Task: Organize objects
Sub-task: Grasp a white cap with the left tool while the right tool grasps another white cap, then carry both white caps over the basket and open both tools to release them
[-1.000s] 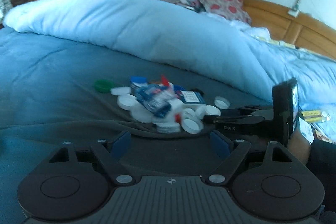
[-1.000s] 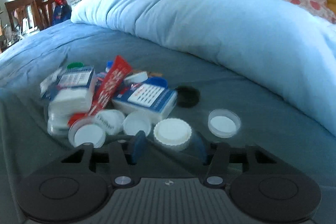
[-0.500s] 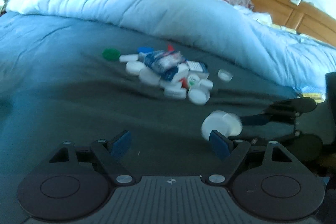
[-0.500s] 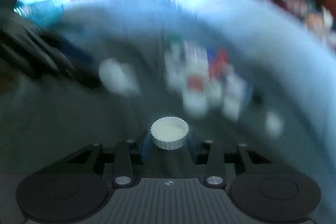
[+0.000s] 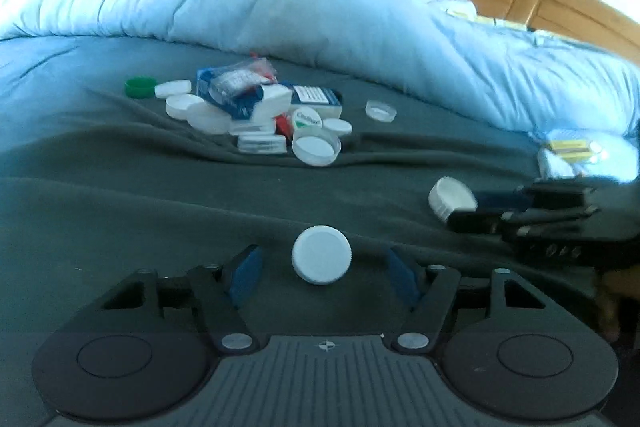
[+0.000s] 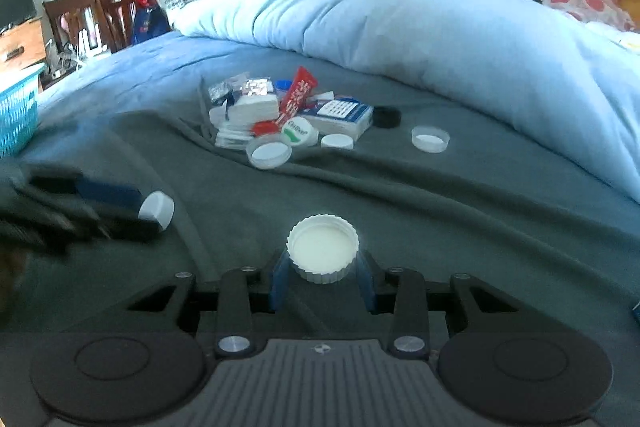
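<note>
the left gripper (image 5: 322, 273) hangs low over the dark grey blanket (image 5: 120, 211), and its jaws have just been closing in; a smooth white cap (image 5: 321, 259) lies between the blue pads (image 5: 244, 273), but a gap shows on each side of it, so the claw is released and grips nothing. the right gripper (image 6: 323, 281) is clenched on a ribbed white cap (image 6: 322, 253), held hollow side up with a pad against each flank; in the left wrist view that same gripper (image 5: 472, 209) comes in from the right edge with its cap (image 5: 452, 198) at the fingertips, just above the blanket. farther back on the blanket sits the heap of things to sort (image 5: 256, 115): white lids, small blue and white packets, a red tube (image 6: 298, 97), with a green cap (image 5: 140, 87) at its left edge. a lone clear lid (image 6: 430, 138) and a black cap (image 6: 386, 117) lie just beside the heap on its right. a rolled pale blue duvet (image 6: 400, 27) runs behind it all, and a turquoise basket (image 6: 16, 115) stands at the far left of the right wrist view.
</note>
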{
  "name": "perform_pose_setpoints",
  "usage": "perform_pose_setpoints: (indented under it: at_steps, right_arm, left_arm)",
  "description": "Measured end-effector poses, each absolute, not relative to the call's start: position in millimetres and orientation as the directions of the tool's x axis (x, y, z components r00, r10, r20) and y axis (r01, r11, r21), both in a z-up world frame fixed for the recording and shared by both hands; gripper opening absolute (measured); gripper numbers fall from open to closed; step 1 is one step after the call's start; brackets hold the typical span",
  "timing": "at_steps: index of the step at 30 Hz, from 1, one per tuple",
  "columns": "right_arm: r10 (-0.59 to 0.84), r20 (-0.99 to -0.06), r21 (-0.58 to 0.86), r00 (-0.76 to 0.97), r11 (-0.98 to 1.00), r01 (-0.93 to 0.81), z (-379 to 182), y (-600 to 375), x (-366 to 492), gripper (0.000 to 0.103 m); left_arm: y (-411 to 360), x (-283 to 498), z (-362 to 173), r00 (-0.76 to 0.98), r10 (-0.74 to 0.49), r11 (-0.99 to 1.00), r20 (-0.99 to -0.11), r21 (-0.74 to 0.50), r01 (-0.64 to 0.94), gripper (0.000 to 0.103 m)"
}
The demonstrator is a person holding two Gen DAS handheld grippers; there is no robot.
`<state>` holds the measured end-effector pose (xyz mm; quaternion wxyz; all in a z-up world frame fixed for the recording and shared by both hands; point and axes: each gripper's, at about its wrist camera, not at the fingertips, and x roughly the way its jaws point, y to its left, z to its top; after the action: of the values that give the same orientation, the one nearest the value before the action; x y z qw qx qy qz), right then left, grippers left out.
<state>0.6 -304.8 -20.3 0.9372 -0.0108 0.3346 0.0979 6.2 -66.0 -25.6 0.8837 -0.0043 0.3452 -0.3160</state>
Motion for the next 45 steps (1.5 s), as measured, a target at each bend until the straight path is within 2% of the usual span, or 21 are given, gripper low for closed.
perform_pose_setpoints:
  at_steps: [1, 2, 3, 4, 8, 13, 19, 26, 31, 33, 39, 42, 43, 45]
  right_arm:
    - [0.175, -0.626, 0.051, 0.76, 0.982, -0.183, -19.1, -307.1, 0.6, 0.039]
    - [0.175, -0.624, 0.057, 0.762, 0.982, -0.18, -19.6, -308.0, 2.4, 0.039]
    - [0.173, -0.621, 0.057, 0.764, 0.983, -0.176, -20.0, -308.0, 4.0, 0.039]
    - [0.172, -0.619, 0.057, 0.767, 0.983, -0.175, -19.5, -307.4, 4.9, 0.039]
    - [0.175, -0.598, 0.061, 0.782, 0.983, -0.174, -7.1, -299.3, 4.3, 0.039]
    - [0.227, -0.534, 0.054, 0.814, 0.97, -0.235, 35.7, -266.8, 13.3, 0.039]
    - [0.392, -0.386, 0.073, 0.835, 0.915, -0.396, 119.7, -186.5, 35.3, 0.039]
    - [0.598, -0.275, 0.078, 0.753, 0.794, -0.603, 208.4, -69.6, 49.6, 0.039]
    - [0.709, -0.279, 0.102, 0.648, 0.693, -0.714, 243.4, 9.0, 53.4, 0.039]
    - [0.735, -0.296, 0.1, 0.611, 0.66, -0.745, 251.2, 35.9, 51.3, 0.039]
    - [0.769, -0.368, 0.111, 0.523, 0.594, -0.797, 248.9, 100.4, 41.4, 0.039]
    - [0.765, -0.398, 0.116, 0.506, 0.589, -0.8, 238.0, 116.0, 35.6, 0.032]
    - [0.763, -0.404, 0.12, 0.505, 0.591, -0.798, 235.3, 122.0, 37.7, 0.026]
    - [0.758, -0.413, 0.12, 0.505, 0.595, -0.795, 231.2, 124.9, 35.0, 0.025]
  left_arm:
    - [-67.1, 6.1, -26.5, 0.569, -0.56, 0.803, -0.603, -0.225, 0.551, 0.066]
    - [-67.5, 7.1, -26.5, 0.572, -0.559, 0.805, -0.6, -0.229, 0.547, 0.057]
    - [-68.5, 8.4, -25.7, 0.575, -0.553, 0.809, -0.603, -0.225, 0.542, 0.04]
    - [-68.7, 9.3, -25.3, 0.576, -0.545, 0.814, -0.61, -0.218, 0.539, 0.032]
    - [-58.6, 6.3, -11.9, 0.607, -0.53, 0.833, -0.592, -0.226, 0.506, 0.032]
    - [-14.5, -1.1, 51.7, 0.747, -0.445, 0.895, -0.494, -0.206, 0.396, 0.032]
    - [70.3, -19.8, 137.6, 0.907, -0.188, 0.98, -0.377, -0.133, 0.148, 0.032]
    - [188.8, -57.8, 201.7, 0.949, 0.094, 0.979, -0.302, -0.147, -0.144, 0.032]
    - [263.0, -82.3, 217.8, 0.91, 0.266, 0.931, -0.318, -0.162, -0.328, 0.032]
    - [289.0, -88.9, 215.2, 0.883, 0.304, 0.907, -0.357, -0.174, -0.382, 0.032]
    - [326.2, -91.8, 201.8, 0.835, 0.318, 0.89, -0.448, -0.162, -0.425, 0.032]
    - [337.7, -88.2, 191.9, 0.825, 0.302, 0.889, -0.478, -0.172, -0.425, 0.032]
    - [338.7, -85.9, 188.3, 0.824, 0.297, 0.889, -0.484, -0.175, -0.423, 0.032]
    - [338.5, -86.6, 185.0, 0.821, 0.294, 0.89, -0.49, -0.173, -0.422, 0.032]
